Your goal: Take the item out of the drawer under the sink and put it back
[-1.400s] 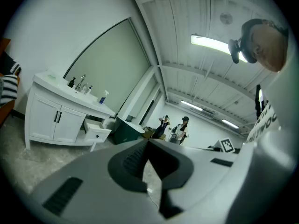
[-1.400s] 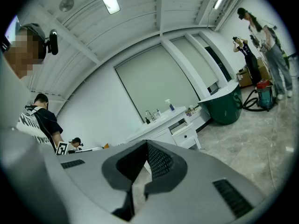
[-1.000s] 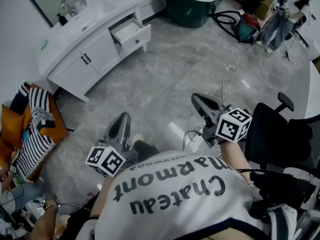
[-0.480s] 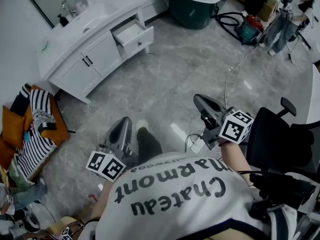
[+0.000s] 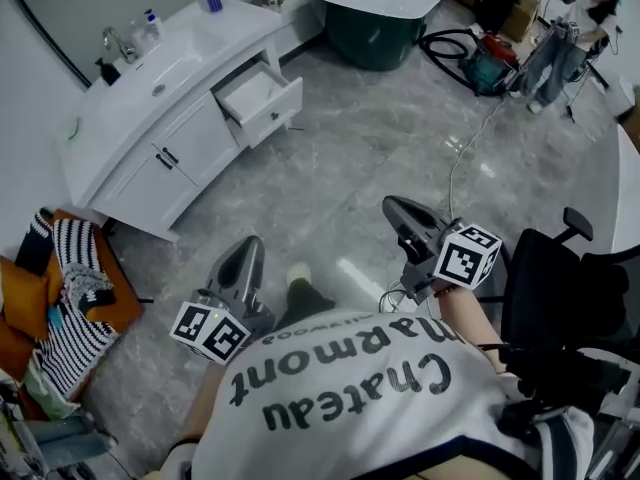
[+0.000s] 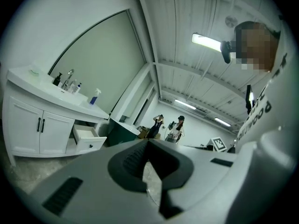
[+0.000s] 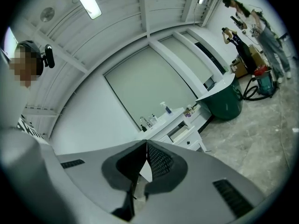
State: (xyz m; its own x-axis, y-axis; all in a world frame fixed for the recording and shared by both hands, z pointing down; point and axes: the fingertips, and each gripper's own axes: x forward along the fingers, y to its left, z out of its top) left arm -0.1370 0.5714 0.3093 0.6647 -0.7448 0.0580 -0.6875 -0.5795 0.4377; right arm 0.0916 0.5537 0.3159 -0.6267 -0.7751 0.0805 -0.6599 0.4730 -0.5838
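Note:
A white sink cabinet stands across the room at the upper left of the head view, its small drawer pulled open; what lies inside is too small to make out. The same open drawer shows in the left gripper view, and the drawer also shows in the right gripper view. My left gripper is shut and empty, held level well short of the cabinet. My right gripper is also shut and empty, to the right, pointing toward the cabinet.
A dark green tub with a white top stands right of the cabinet. A vacuum and hose lie beyond it. A black office chair is close on my right. Striped cloth on an orange seat sits at the left. People stand at the far right.
Both grippers and the person have moved forward across the floor toward the sink cabinet. The cabinet and striped cloth have slid lower and leftward in view. Both jaws stay shut.

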